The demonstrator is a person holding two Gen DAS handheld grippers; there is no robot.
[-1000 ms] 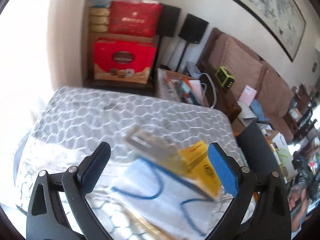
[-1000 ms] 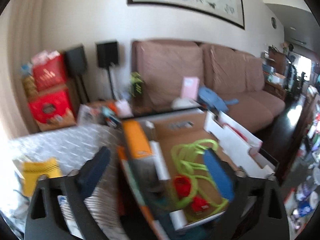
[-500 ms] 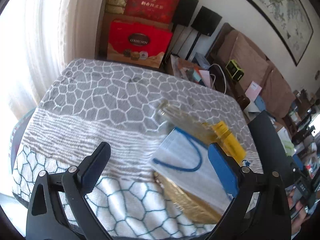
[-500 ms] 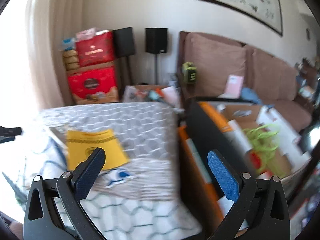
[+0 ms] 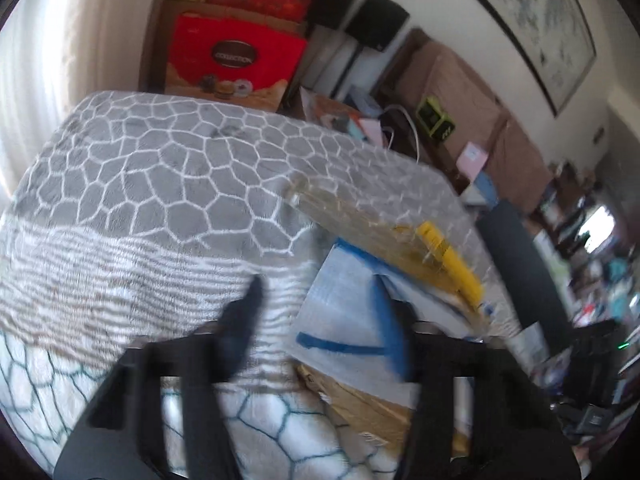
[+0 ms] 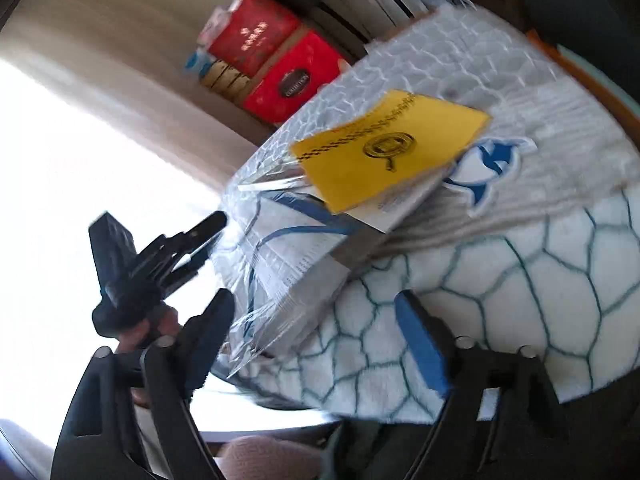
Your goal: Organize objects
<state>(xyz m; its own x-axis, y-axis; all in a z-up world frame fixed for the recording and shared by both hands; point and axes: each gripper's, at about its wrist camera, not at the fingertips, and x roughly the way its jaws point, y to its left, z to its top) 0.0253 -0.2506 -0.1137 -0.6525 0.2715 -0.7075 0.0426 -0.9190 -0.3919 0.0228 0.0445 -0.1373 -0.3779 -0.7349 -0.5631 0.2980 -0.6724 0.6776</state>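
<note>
Broadly, a table (image 5: 168, 184) draped in a plush cover with a grey and white cell pattern fills both wrist views, and behind it stand stacked red gift boxes (image 5: 236, 56), black speakers (image 5: 376, 20) and a brown sofa (image 5: 460, 84) under a framed picture (image 5: 532, 20). On the table lies a stack of flat things: a white packet with blue looping lines (image 6: 296, 248), wrapped in clear film, and on top of it a yellow booklet with a round black emblem (image 6: 392, 148); in the left wrist view a brown paper piece (image 5: 360, 404) shows under the packet's near edge. A white and blue dolphin-shaped sticker (image 6: 492, 168) lies on the cover just beside the stack. The left gripper (image 5: 320, 300) points down at the packet's near left corner; its jaws have just been closing and stand partly apart, the right finger over the packet and the left finger over the bare cover, blurred, so I cannot tell whether the pads touch the packet. The right gripper (image 6: 320, 316) hovers low at the table's near edge, its jaws have just been closing too yet remain wide, holding nothing, with the packet's film-wrapped corner just ahead of its left finger. A hand (image 6: 148, 332) grips the left gripper's handle in the right wrist view.
</note>
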